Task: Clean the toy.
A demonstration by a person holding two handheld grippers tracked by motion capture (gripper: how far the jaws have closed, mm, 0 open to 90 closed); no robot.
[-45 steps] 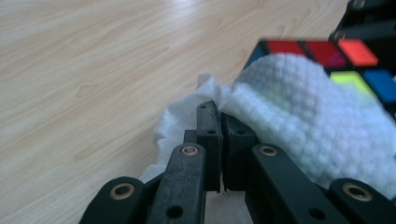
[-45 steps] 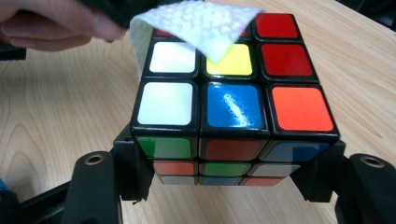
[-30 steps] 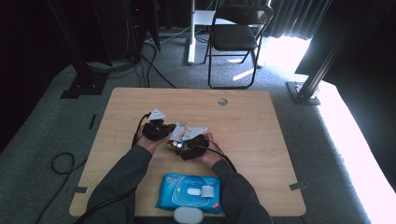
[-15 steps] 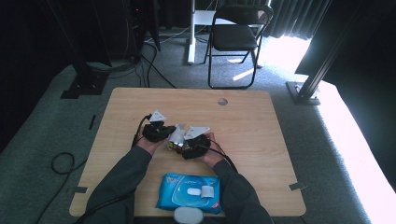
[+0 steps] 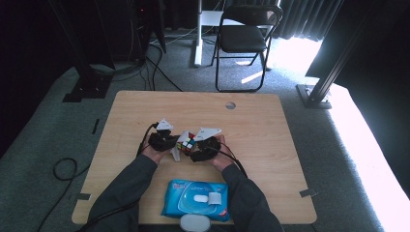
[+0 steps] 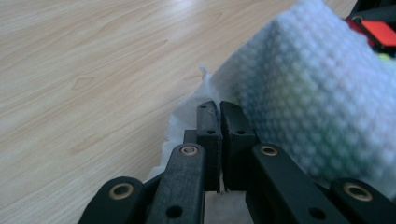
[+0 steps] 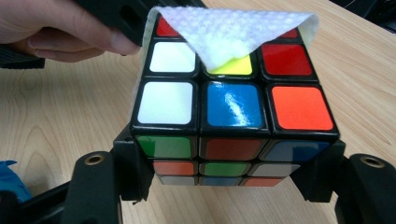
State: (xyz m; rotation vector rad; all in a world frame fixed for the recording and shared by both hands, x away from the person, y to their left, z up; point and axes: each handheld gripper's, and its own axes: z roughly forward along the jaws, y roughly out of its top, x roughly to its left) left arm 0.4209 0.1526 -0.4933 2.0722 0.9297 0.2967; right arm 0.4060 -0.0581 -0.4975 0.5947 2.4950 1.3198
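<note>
In the high view, the left tongs [image 5: 170, 144] and right tongs [image 5: 193, 147] are meeting over the middle of the wooden surface [image 5: 270, 145], with the puzzle cube [image 5: 188, 141] between them and a blue wipes pack [image 5: 196, 199] lying near the person's edge. In the left gripper view, the left tongs [image 6: 218, 116] are pinching the white wipe [image 6: 299, 102], jaws nearly together, as it is draping over the cube. In the right gripper view, the right tongs [image 7: 229, 182] are clamping the cube [image 7: 231, 116] by its sides, just above the surface, while the wipe [image 7: 229, 32] is covering the cube's far top edge.
</note>
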